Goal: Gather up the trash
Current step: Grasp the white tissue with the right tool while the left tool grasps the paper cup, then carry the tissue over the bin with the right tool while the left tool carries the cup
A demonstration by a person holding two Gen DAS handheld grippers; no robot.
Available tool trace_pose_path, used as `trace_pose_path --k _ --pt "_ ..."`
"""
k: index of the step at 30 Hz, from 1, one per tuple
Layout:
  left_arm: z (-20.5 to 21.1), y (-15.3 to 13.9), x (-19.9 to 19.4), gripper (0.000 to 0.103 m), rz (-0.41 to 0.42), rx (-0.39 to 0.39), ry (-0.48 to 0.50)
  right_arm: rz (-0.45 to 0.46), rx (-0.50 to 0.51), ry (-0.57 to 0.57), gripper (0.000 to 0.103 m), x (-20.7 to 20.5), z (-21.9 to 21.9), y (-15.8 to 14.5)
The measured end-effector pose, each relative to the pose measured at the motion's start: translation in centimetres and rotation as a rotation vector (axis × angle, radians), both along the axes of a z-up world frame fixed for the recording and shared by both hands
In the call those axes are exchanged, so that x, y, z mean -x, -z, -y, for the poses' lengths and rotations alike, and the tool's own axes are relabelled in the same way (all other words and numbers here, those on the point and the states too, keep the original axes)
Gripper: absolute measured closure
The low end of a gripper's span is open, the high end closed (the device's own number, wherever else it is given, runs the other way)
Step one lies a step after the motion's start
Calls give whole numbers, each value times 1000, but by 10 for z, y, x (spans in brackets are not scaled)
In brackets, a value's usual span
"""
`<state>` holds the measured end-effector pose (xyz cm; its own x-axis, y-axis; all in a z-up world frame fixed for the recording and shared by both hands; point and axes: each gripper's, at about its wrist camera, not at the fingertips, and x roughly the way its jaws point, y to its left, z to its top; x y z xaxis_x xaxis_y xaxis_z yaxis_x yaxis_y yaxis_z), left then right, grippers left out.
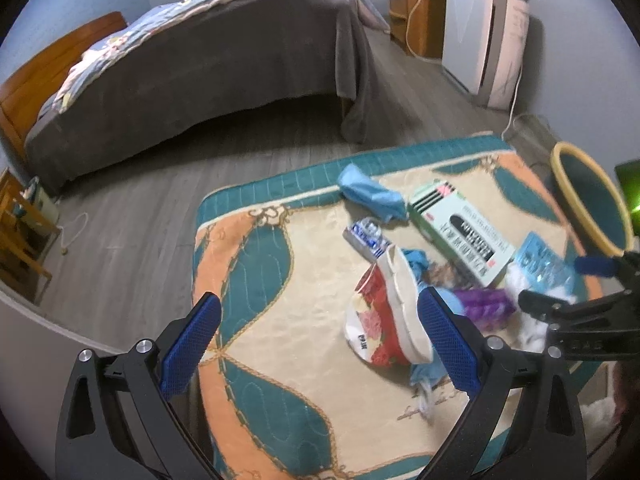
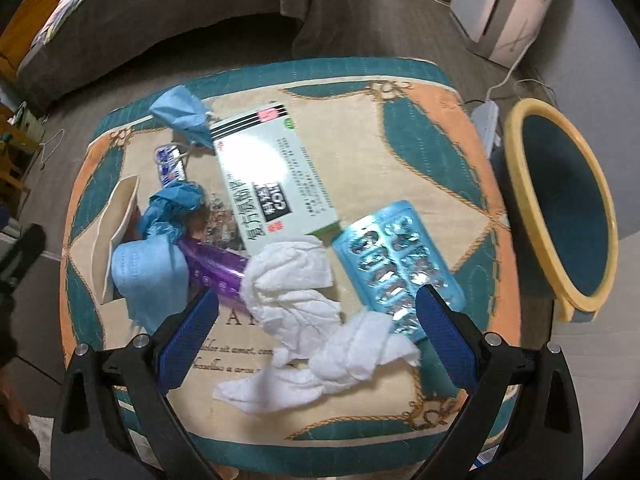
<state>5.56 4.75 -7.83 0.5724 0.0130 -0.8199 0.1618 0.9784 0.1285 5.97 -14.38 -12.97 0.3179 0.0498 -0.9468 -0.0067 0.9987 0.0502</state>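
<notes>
The trash lies in a heap on a low table with a quilted cover point(image 2: 420, 136) of teal, orange and cream. The medicine box point(image 2: 276, 176) is long and flat, and its long side runs from the far edge down toward the middle of the table. A blue pill sheet point(image 2: 396, 264) lies just beside it near the right edge, slanting the same way. White crumpled tissue point(image 2: 304, 312) sits near the front edge, touching the pill sheet. A purple wrapper point(image 2: 216, 268) pokes out from under the tissue, and a light blue face mask point(image 2: 148, 276) lies next to it. Another blue mask point(image 2: 182, 114) is at the far edge. A red flowered packet point(image 1: 376, 320) lies toward the left side. The right gripper point(image 2: 316, 344) is wide open over the tissue and holds nothing. The left gripper point(image 1: 320, 340) is wide open too, with the red packet between its fingers, and I cannot tell if it touches. A teal bin with a yellow rim point(image 2: 520, 184) stands on the floor by the right edge. A bed with a gray cover point(image 1: 240, 60) stands across the gray wood floor point(image 1: 140, 184).
</notes>
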Motion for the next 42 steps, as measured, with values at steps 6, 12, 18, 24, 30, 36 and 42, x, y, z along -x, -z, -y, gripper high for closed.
trace_pose_path --k 6,12,18,24,30,36,42 --pt "4 15 -8 6 -48 25 12 -49 -70 -21 45 -8 -6 13" --pt "12 25 -14 7 -81 48 33 -70 -78 -40 82 -11 -4 16" --pt "17 35 -19 13 -108 49 32 -60 -83 -59 86 -12 -4 13" --pt "21 42 -20 57 -158 104 71 -46 -85 -81 87 -12 -4 6" --pt "21 45 -18 90 -189 146 82 -18 -93 -90 88 -12 -4 -5" --pt "18 34 -17 99 -145 140 75 14 -96 -82 88 -11 4 -18" --pt "17 -4 -18 99 -17 184 62 76 -122 -56 89 -13 16 -44"
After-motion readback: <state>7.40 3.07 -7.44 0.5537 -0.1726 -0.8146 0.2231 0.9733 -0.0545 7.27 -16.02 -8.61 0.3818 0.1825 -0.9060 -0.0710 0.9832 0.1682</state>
